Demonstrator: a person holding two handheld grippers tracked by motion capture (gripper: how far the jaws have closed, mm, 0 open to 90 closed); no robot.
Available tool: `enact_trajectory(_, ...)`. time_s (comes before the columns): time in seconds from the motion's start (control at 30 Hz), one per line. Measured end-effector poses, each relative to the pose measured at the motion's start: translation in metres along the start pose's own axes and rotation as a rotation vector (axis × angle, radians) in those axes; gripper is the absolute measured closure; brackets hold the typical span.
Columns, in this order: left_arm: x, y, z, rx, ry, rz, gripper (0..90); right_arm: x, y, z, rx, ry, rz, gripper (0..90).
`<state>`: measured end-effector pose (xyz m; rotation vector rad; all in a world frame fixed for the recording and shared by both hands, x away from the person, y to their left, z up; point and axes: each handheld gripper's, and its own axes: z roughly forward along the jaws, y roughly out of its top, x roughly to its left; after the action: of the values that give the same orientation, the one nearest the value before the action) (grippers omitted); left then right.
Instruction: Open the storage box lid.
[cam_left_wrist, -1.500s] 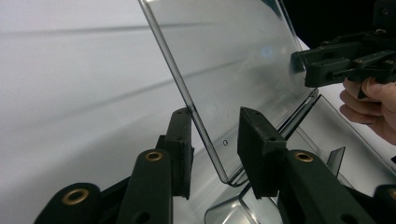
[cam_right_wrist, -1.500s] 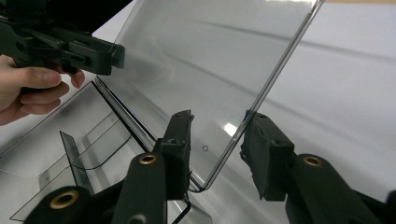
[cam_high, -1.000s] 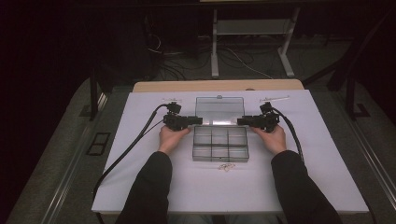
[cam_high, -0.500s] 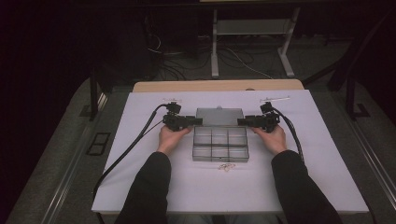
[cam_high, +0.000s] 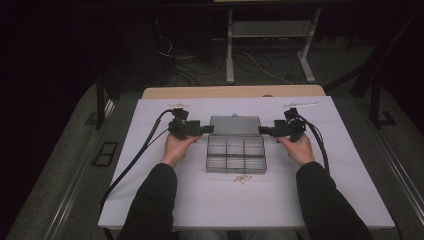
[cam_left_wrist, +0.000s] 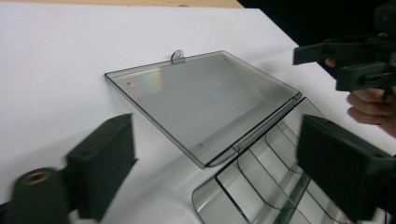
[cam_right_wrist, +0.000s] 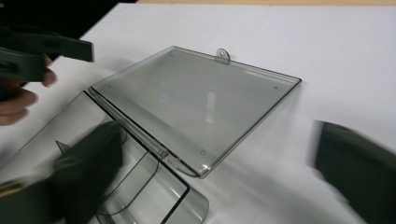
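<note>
A: What do the two grippers show?

B: The left gripper (cam_high: 207, 129) has blocky matte black jaws, spread wide with nothing between them; they have just been opening. The right gripper (cam_high: 264, 130) mirrors it, its jaws likewise spread and empty, also just opened.

A: And the thing between them?

B: A box (cam_high: 236, 154) of clear, smoke-tinted plastic, rectangular with rounded corners, its base split by thin walls into six compartments. Its lid (cam_high: 235, 125) is a flat, glossy pane, swung fully back on a hinge along the far edge of the base and lying on the table (cam_high: 150, 200). A small rounded tab with a hole (cam_left_wrist: 177, 56) juts from the lid's free edge. No writing can be read on it.

A: Where does it sit relative to the grippers?

B: The lid lies between the two sets of jaw tips, close to each but apart. The base sits just nearer the person. Small pale bits (cam_high: 242, 178) lie just in front of the base. The table is white and smooth.
</note>
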<state>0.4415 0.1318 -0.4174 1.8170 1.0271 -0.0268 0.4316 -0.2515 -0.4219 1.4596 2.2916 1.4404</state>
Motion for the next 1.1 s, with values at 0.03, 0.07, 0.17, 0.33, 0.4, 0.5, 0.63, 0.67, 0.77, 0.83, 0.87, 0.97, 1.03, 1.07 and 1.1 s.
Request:
enact_trajectory(0.03, -0.001, 0.001, -0.002, 0.009, 0.005, -0.001, 4.7, 0.002, 0.0, -0.003, -0.003, -0.002, -0.01, 0.7)
enact_trajectory(0.07, -0.002, 0.001, -0.004, 0.017, 0.003, -0.001, 0.1, 0.004, -0.001, -0.006, -0.011, 0.0, -0.013, 0.7)
enact_trajectory(0.17, -0.007, 0.001, -0.012, 0.014, 0.012, 0.022, 0.0, 0.008, -0.004, -0.016, -0.031, 0.01, -0.021, 0.8)
enact_trajectory(0.33, -0.015, 0.001, -0.027, -0.009, 0.017, 0.054, 0.0, 0.016, -0.014, -0.034, -0.055, 0.017, -0.031, 0.8)
enact_trajectory(0.4, -0.019, 0.001, -0.032, -0.015, 0.018, 0.067, 0.0, 0.019, -0.018, -0.042, -0.067, 0.016, -0.041, 0.8)
enact_trajectory(0.5, -0.027, 0.001, -0.04, -0.031, 0.016, 0.093, 0.0, 0.025, -0.025, -0.053, -0.088, 0.019, -0.056, 0.8)
enact_trajectory(0.63, -0.036, -0.001, -0.047, -0.04, 0.007, 0.122, 0.0, 0.033, -0.032, -0.066, -0.115, 0.031, -0.073, 0.8)
enact_trajectory(0.67, -0.039, -0.001, -0.048, -0.044, 0.003, 0.128, 0.0, 0.035, -0.033, -0.069, -0.117, 0.034, -0.081, 0.8)
enact_trajectory(0.77, -0.046, -0.003, -0.054, -0.052, -0.003, 0.15, 0.0, 0.042, -0.039, -0.076, -0.126, 0.04, -0.091, 0.8)
enact_trajectory(0.83, -0.051, -0.003, -0.059, -0.058, -0.01, 0.157, 0.0, 0.045, -0.044, -0.08, -0.138, 0.046, -0.095, 0.8)
enact_trajectory(0.87, -0.054, -0.004, -0.061, -0.062, -0.013, 0.162, 0.0, 0.047, -0.046, -0.082, -0.142, 0.049, -0.093, 0.8)
enact_trajectory(0.97, -0.061, -0.005, -0.068, -0.07, -0.015, 0.179, 0.0, 0.051, -0.053, -0.087, -0.145, 0.052, -0.094, 0.8)
enact_trajectory(1.03, -0.065, -0.007, -0.073, -0.072, -0.017, 0.19, 0.0, 0.053, -0.058, -0.09, -0.152, 0.057, -0.096, 0.8)
enact_trajectory(1.07, -0.068, -0.008, -0.075, -0.069, -0.018, 0.197, 0.0, 0.054, -0.061, -0.092, -0.151, 0.056, -0.098, 0.8)
enact_trajectory(1.1, -0.07, -0.009, -0.077, -0.075, -0.022, 0.202, 0.0, 0.055, -0.063, -0.093, -0.152, 0.058, -0.102, 0.8)
